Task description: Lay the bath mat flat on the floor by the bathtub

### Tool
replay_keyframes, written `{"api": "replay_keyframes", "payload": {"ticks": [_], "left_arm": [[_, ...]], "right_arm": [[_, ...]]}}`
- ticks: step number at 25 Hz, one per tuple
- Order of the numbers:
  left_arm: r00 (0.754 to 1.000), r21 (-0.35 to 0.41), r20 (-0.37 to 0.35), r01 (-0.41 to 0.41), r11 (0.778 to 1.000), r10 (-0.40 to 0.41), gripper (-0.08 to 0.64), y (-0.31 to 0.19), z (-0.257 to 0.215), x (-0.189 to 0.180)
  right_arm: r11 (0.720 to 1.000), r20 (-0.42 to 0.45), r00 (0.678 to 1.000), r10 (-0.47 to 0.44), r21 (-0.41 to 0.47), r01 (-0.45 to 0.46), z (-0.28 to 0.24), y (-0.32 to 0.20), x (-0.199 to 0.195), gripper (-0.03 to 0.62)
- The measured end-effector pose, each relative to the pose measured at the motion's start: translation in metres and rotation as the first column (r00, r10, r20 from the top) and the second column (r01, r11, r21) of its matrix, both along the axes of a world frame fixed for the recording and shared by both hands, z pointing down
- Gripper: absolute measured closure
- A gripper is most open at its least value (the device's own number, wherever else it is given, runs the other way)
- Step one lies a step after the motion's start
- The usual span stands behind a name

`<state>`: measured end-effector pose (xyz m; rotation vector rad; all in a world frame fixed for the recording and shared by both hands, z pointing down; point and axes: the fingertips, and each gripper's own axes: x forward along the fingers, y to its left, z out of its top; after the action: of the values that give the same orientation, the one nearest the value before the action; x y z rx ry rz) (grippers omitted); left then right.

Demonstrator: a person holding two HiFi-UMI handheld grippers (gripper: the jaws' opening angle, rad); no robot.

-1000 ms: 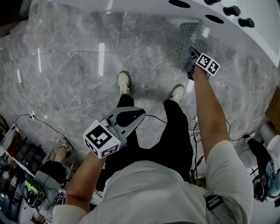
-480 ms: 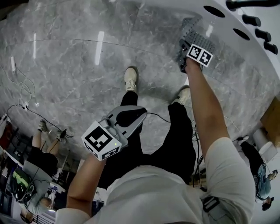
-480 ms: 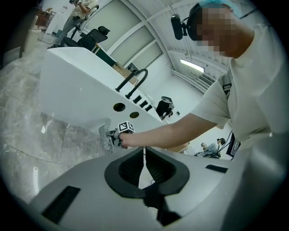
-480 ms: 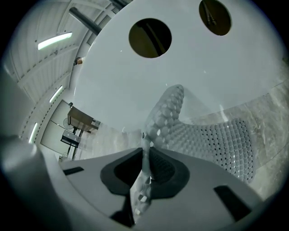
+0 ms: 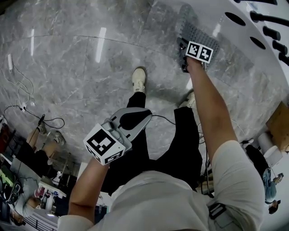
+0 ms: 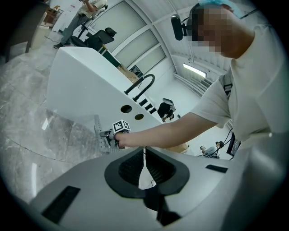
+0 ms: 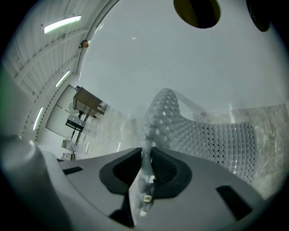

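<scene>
The bath mat is grey, rubbery and full of small holes. It hangs from my right gripper just in front of the white bathtub, its edge pinched between the jaws. In the right gripper view the bath mat curls up and spreads to the right over the marble floor; the right gripper is shut on its edge. My left gripper is held low near my waist, shut with nothing in it. In the left gripper view the left gripper has its jaws pressed together.
Grey marble floor spreads to the left of my shoes. The bathtub has dark tap fittings on its rim. White cables lie at the left edge. Other people and equipment are at the lower left.
My right gripper has carried the bath mat further forward and up towards the bathtub. The left gripper has stayed roughly where it was.
</scene>
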<state>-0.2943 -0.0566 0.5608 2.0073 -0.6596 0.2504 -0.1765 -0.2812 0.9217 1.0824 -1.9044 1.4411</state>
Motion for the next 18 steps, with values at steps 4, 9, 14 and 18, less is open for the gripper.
{"api": "replay_keyframes", "payload": {"ticks": [4, 9, 14, 18], "left_arm": [[1.0, 0.014, -0.002, -0.004, 1.0, 0.004, 0.532, -0.004, -0.002, -0.016], [1.0, 0.046, -0.015, -0.013, 0.999, 0.013, 0.532, -0.007, -0.015, -0.026], [0.998, 0.093, -0.031, -0.059, 0.994, 0.062, 0.532, 0.0, -0.04, -0.03], [0.988, 0.127, -0.03, -0.146, 0.981, 0.15, 0.534, 0.016, -0.061, -0.029]], "right_arm": [[1.0, -0.001, 1.0, -0.012, 0.017, 0.012, -0.007, 0.001, -0.026, 0.572], [1.0, -0.017, 1.0, -0.026, 0.011, 0.026, -0.027, 0.015, -0.038, 0.583], [1.0, -0.04, 0.999, 0.003, -0.004, -0.004, -0.063, 0.049, -0.021, 0.583], [1.0, -0.04, 0.999, 0.027, 0.001, -0.027, -0.115, 0.087, -0.003, 0.583]]}}
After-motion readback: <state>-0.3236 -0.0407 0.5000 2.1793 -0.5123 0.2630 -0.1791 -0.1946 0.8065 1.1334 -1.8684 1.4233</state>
